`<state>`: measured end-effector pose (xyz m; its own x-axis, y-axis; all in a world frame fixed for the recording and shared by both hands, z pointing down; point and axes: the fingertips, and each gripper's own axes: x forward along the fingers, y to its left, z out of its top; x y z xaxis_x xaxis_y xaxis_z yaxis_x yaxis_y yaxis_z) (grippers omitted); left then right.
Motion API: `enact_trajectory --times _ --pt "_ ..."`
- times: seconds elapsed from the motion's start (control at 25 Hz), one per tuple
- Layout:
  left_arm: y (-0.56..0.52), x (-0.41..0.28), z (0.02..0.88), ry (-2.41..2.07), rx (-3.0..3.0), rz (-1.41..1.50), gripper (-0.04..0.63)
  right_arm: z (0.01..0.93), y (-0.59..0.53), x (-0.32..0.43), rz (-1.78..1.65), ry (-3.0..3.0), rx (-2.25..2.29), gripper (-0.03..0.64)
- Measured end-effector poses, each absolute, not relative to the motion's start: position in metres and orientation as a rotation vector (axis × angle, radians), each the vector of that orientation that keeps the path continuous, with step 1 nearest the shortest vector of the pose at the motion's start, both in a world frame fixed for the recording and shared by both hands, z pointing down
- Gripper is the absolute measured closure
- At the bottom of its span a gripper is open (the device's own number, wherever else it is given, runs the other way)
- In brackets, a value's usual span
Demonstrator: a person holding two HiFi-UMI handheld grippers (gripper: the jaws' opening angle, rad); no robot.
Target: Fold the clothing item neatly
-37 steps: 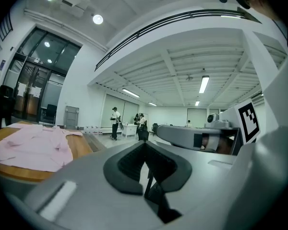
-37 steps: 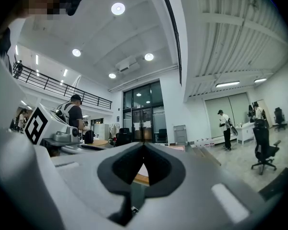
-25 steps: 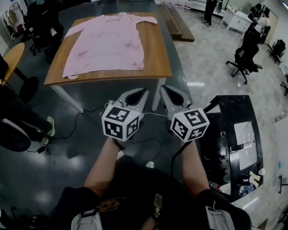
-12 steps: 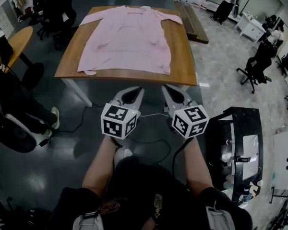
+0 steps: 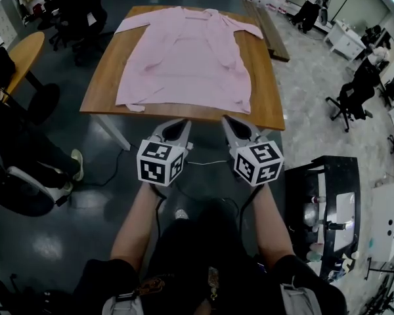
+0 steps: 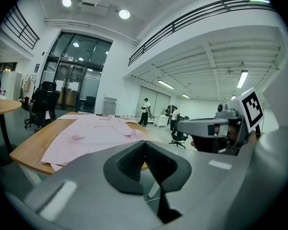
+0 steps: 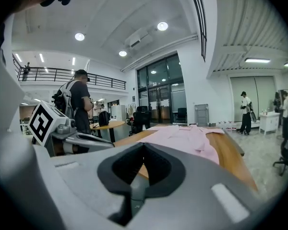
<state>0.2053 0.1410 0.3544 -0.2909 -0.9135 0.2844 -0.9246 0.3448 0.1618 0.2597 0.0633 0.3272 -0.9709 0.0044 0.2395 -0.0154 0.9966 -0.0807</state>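
A pink short-sleeved shirt (image 5: pixel 184 58) lies spread flat on the wooden table (image 5: pixel 266 107), collar at the far end and hem along the near edge. It also shows in the left gripper view as the shirt (image 6: pixel 93 133) and in the right gripper view as the shirt (image 7: pixel 192 138). My left gripper (image 5: pixel 181 123) and right gripper (image 5: pixel 228 122) are side by side, just short of the table's near edge and apart from the cloth. Both are shut with nothing between the jaws, seen at the left gripper (image 6: pixel 145 143) and the right gripper (image 7: pixel 144 145).
A round wooden table (image 5: pixel 23 61) and a seated person (image 5: pixel 13 143) are at the left. A black cart (image 5: pixel 322 209) stands at the right, with office chairs (image 5: pixel 354 90) beyond it. Long wooden planks (image 5: pixel 272 31) lie past the table's right side. A cable (image 5: pixel 203 163) crosses the floor.
Both grippers have travelled forward toward the table, which is now nearer and larger in the head view. Their jaws have stayed shut. The shirt has not moved.
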Motion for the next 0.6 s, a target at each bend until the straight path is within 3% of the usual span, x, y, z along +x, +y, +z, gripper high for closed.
enact_trajectory --times 0.6 --pt "0.085 0.073 0.423 -2.287 1.479 0.175 0.588 0.404 -0.004 0.136 0.248 -2.805 -0.013 0.615"
